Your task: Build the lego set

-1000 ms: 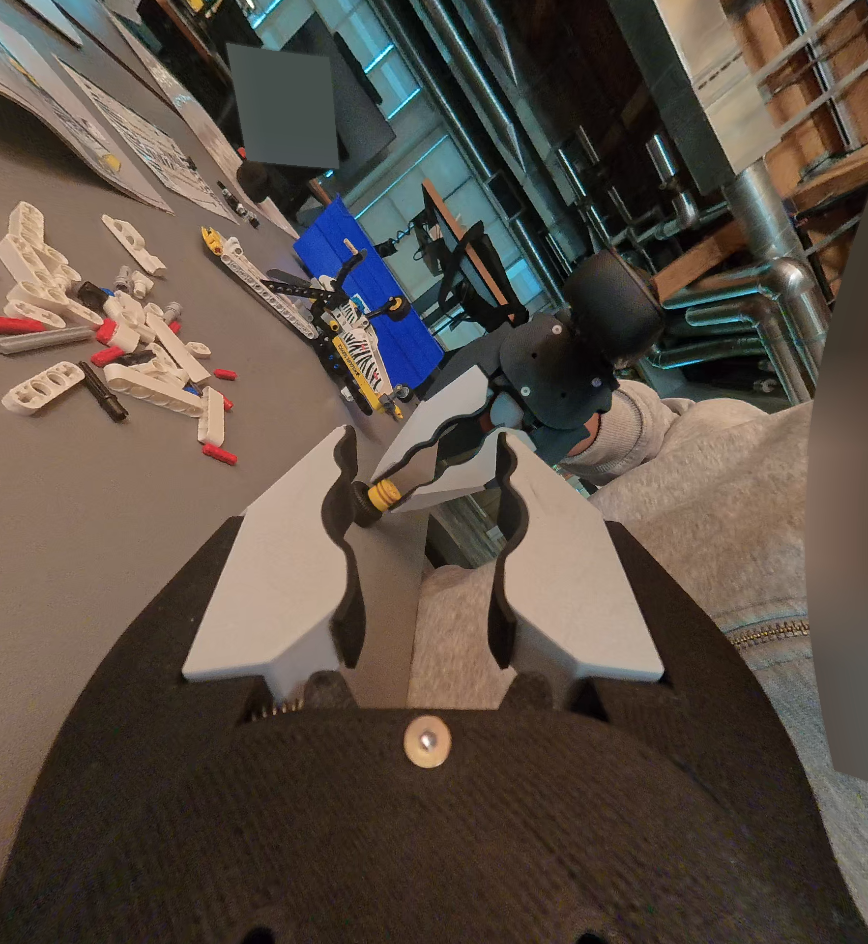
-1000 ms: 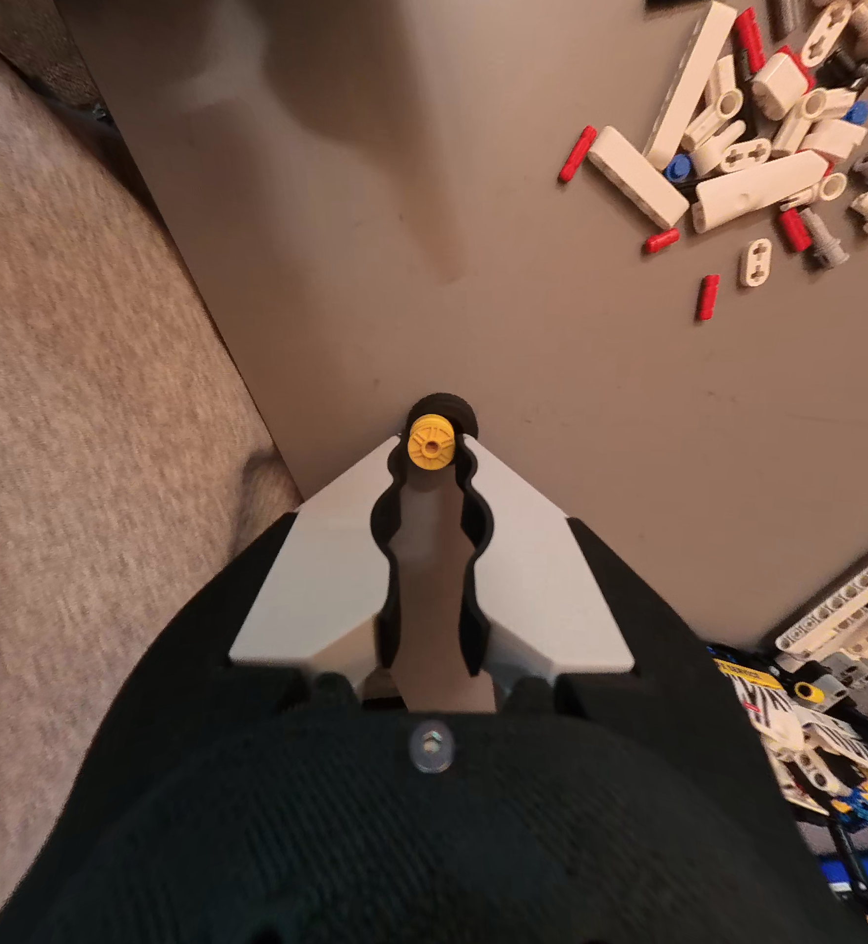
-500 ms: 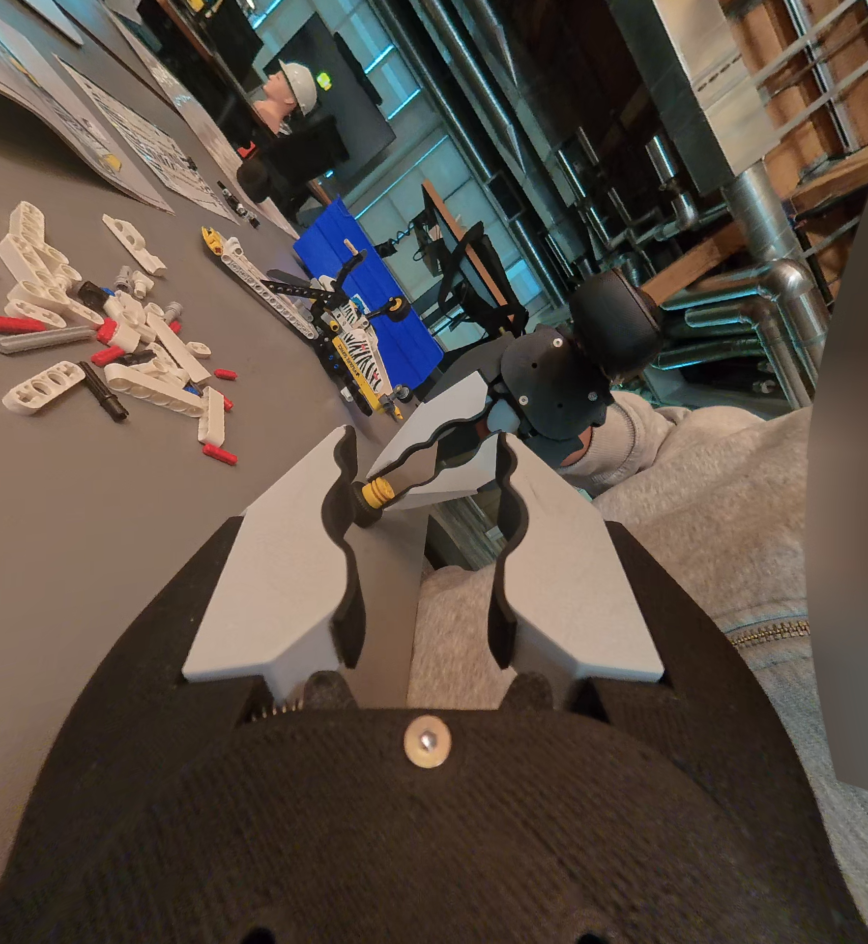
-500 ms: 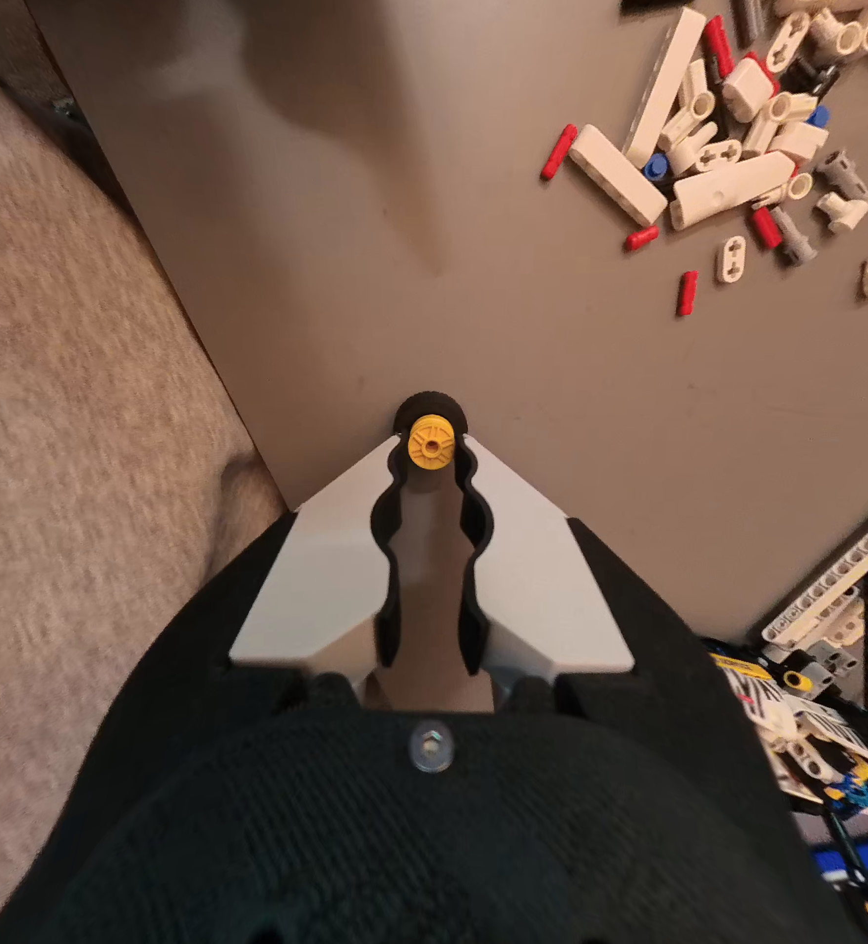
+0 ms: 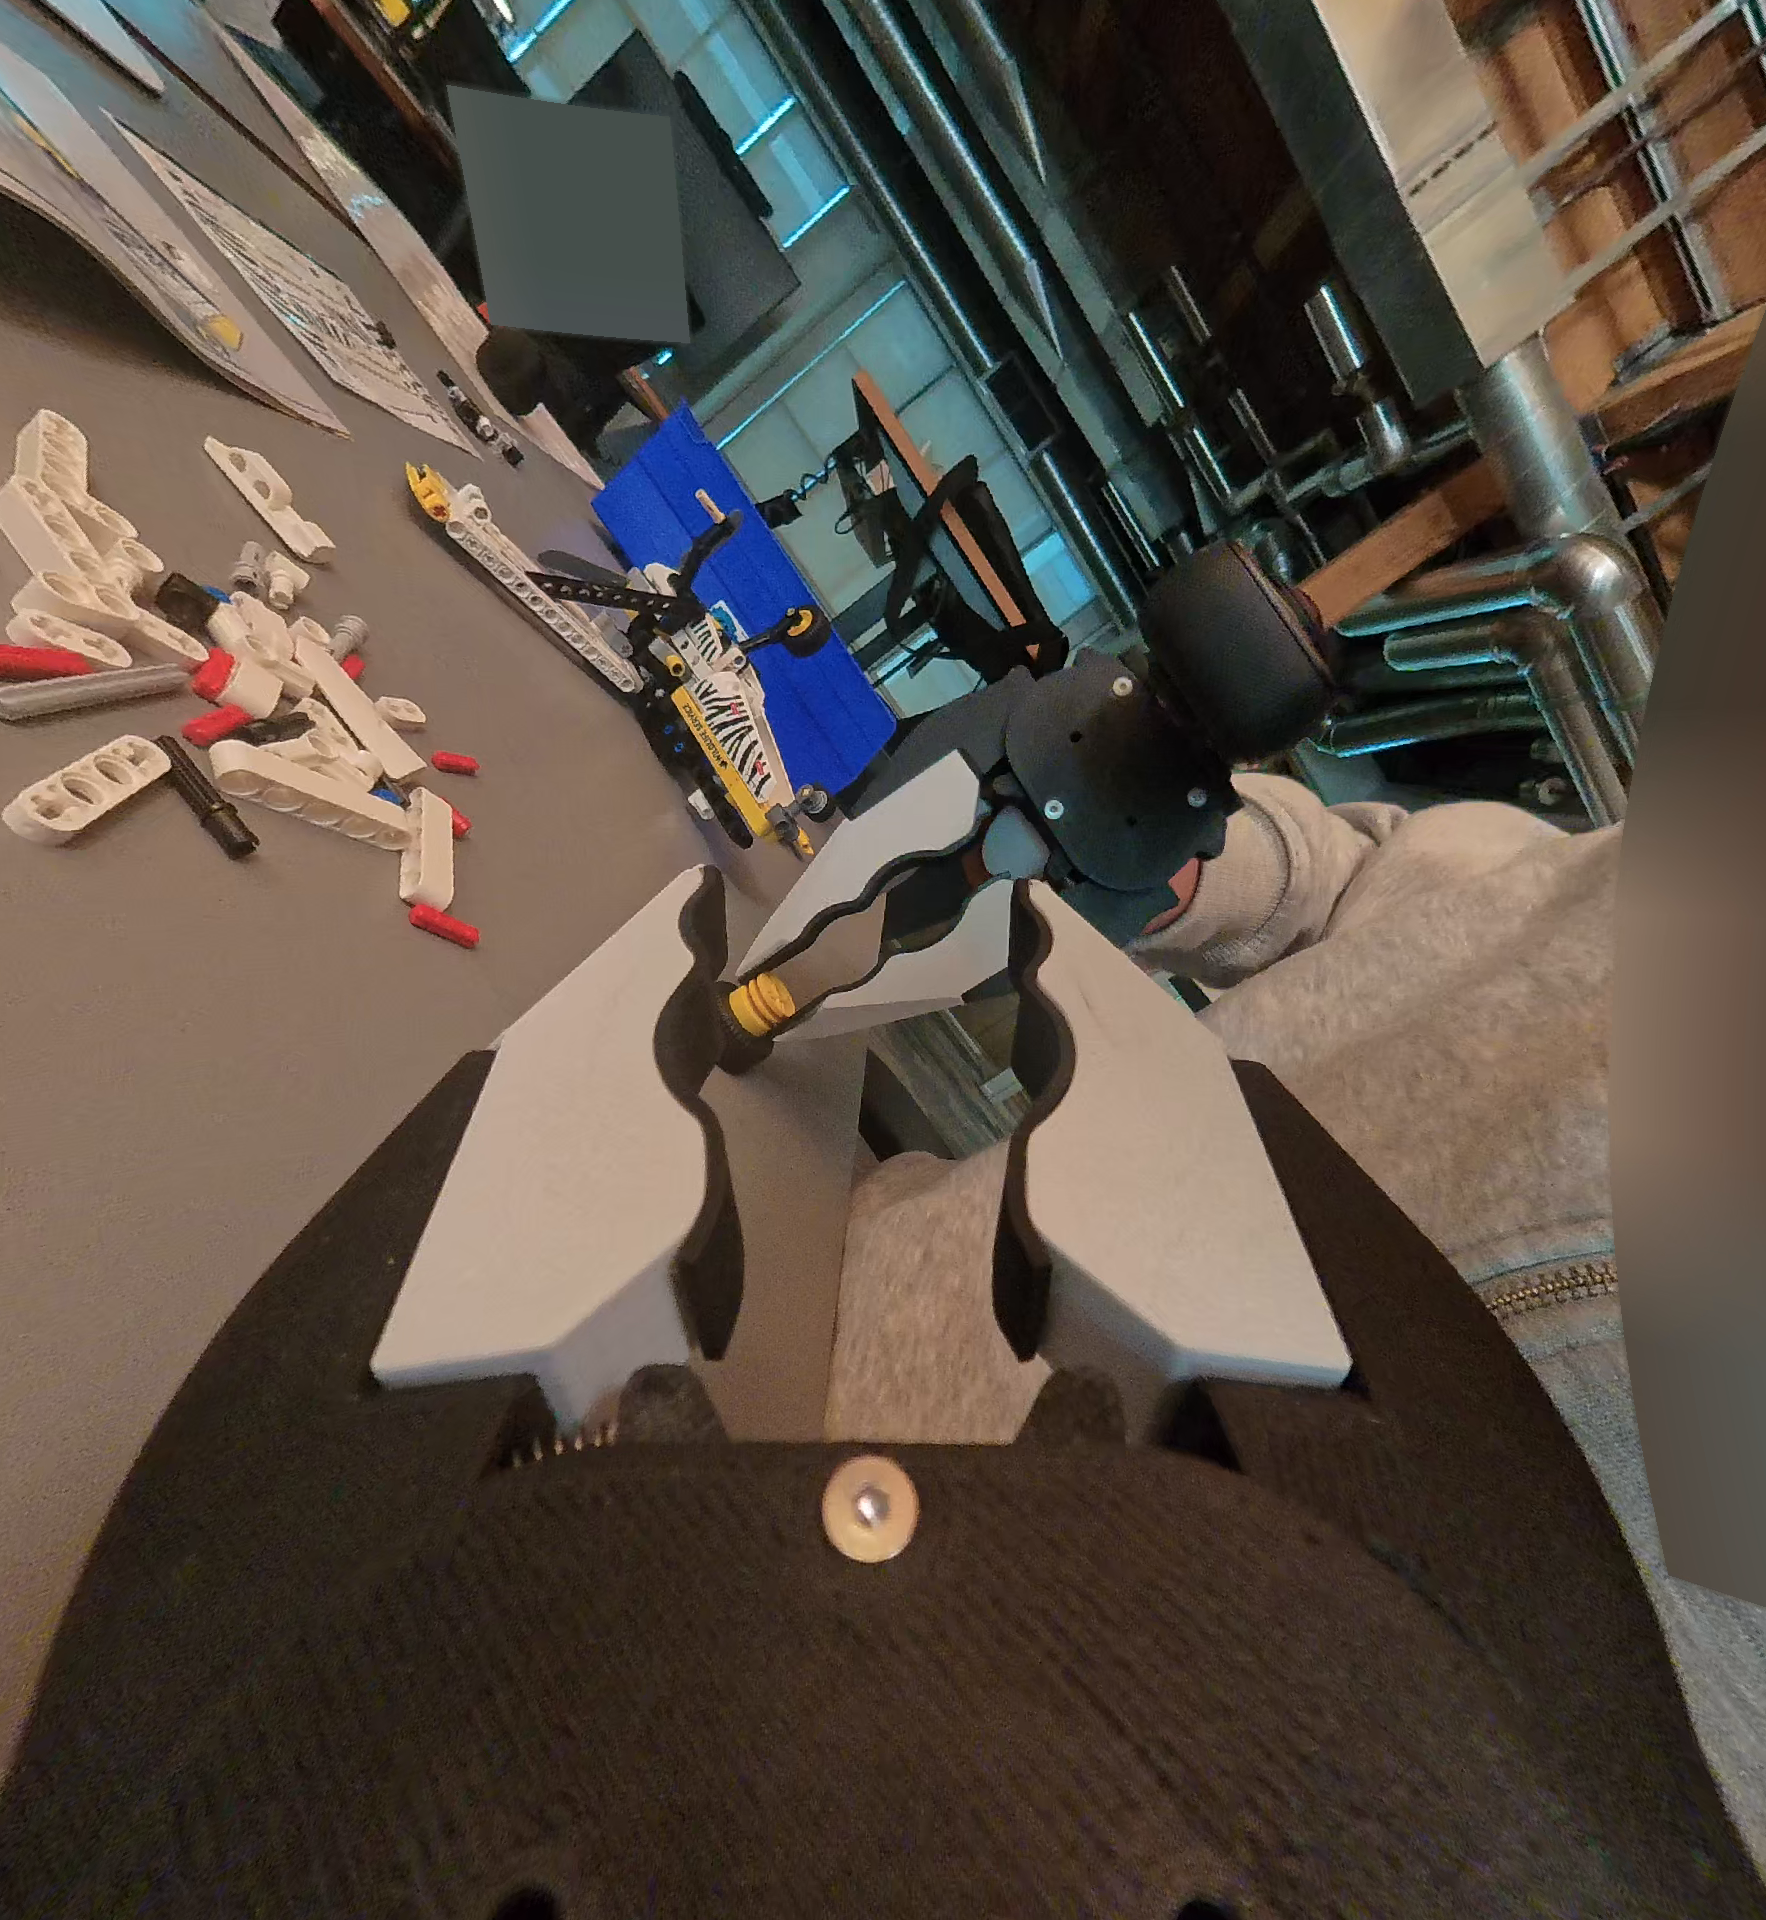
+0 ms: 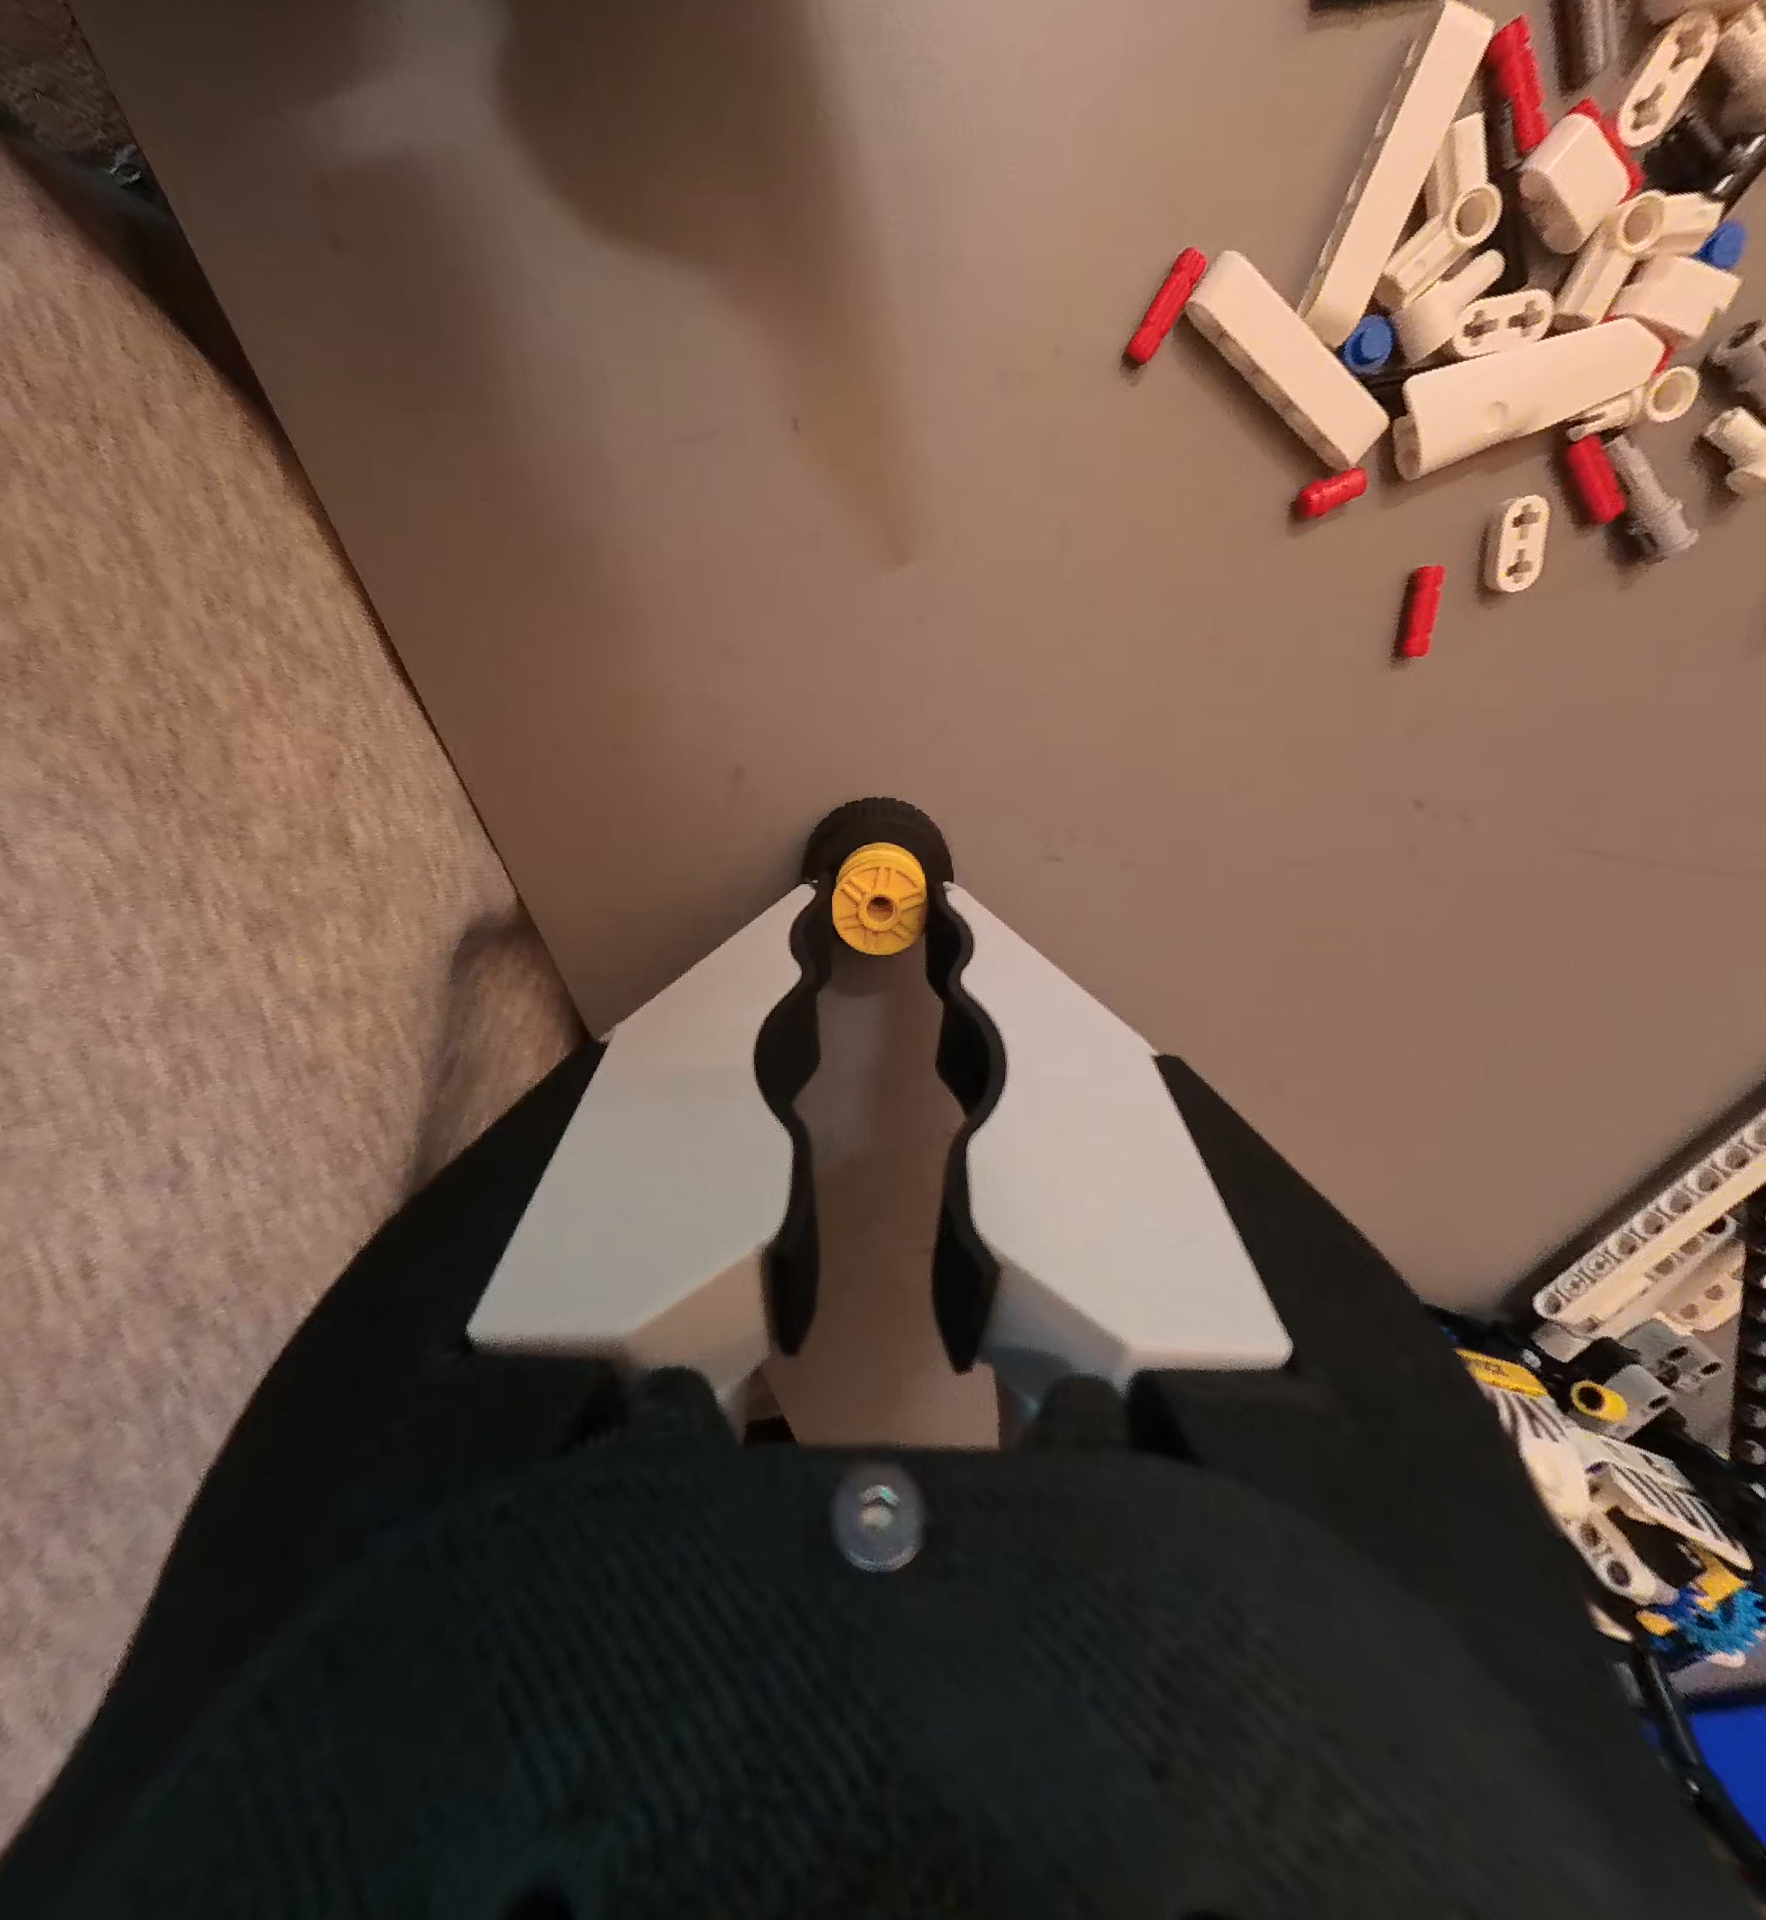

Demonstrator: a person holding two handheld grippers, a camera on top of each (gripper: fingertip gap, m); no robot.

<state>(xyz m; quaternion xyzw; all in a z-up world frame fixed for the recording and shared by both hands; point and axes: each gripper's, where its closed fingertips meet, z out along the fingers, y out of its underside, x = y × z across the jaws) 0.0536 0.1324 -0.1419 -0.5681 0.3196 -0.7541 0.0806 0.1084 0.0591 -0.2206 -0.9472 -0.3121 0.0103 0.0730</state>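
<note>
Build part done: model [image 5: 713, 707] stands half-assembled on table [image 5: 183, 1039], loose parts [image 6: 1502, 281] unused; right gripper [image 6: 877, 914] clamped on yellow wheel [image 6: 878, 911] at table edge, left gripper [image 5: 858, 935] apart, empty

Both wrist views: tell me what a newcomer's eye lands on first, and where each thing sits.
First, the small yellow wheel hub with its black tyre, pinched at the tips of the right gripper near the table's near edge; the open left gripper faces it. Next, the heap of white, red and grey loose pieces farther out on the grey table. Last, the half-built model with zebra-striped panels, beside a blue bin.
</note>
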